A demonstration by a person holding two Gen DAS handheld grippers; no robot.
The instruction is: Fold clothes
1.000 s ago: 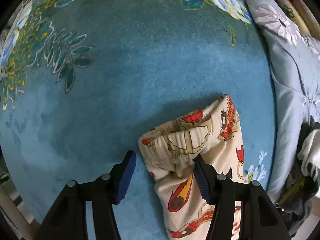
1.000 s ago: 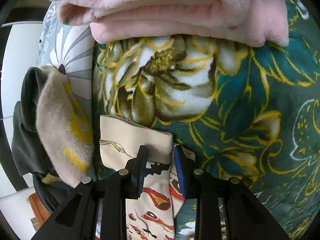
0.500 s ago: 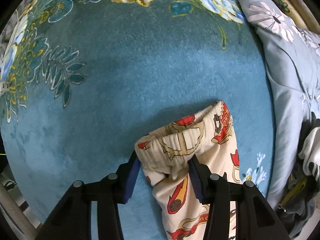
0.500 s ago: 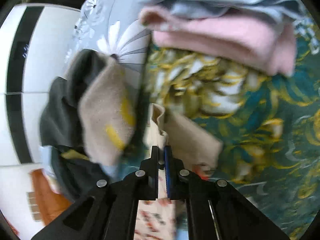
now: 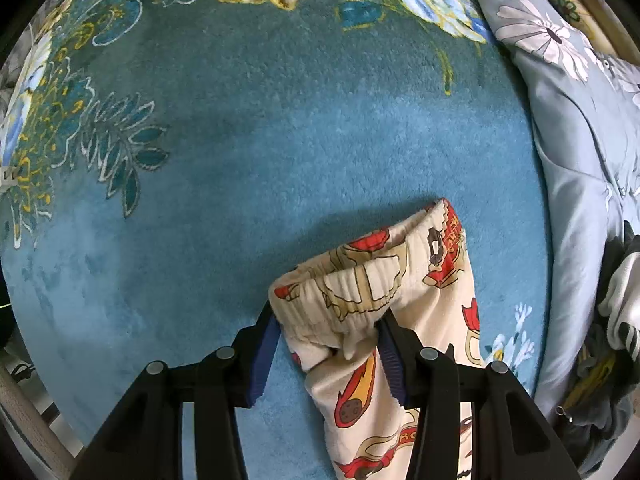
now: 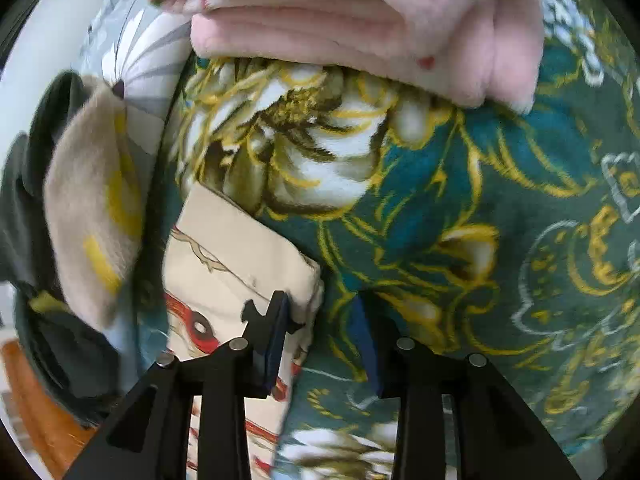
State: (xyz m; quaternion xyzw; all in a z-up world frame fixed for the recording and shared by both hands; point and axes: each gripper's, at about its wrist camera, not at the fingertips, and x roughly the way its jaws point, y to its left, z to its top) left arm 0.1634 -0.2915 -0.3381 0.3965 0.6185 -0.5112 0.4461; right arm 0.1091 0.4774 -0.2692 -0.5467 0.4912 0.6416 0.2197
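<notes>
the cream printed trousers point(image 5: 384, 312) lie on the teal floral blanket point(image 5: 280, 140), low and right of centre in the left wrist view. the left gripper point(image 5: 326, 344) has its blue pads closed against the gathered waistband — holding it. in the right wrist view the right gripper point(image 6: 320, 328) is opening; only blanket shows between its jaws, and the trouser hem point(image 6: 236, 252) sits at lower left, partly behind the left-hand finger. a folded pink fleece point(image 6: 360, 20) lies along the top, a beige and yellow garment point(image 6: 92, 208) at the left edge.
</notes>
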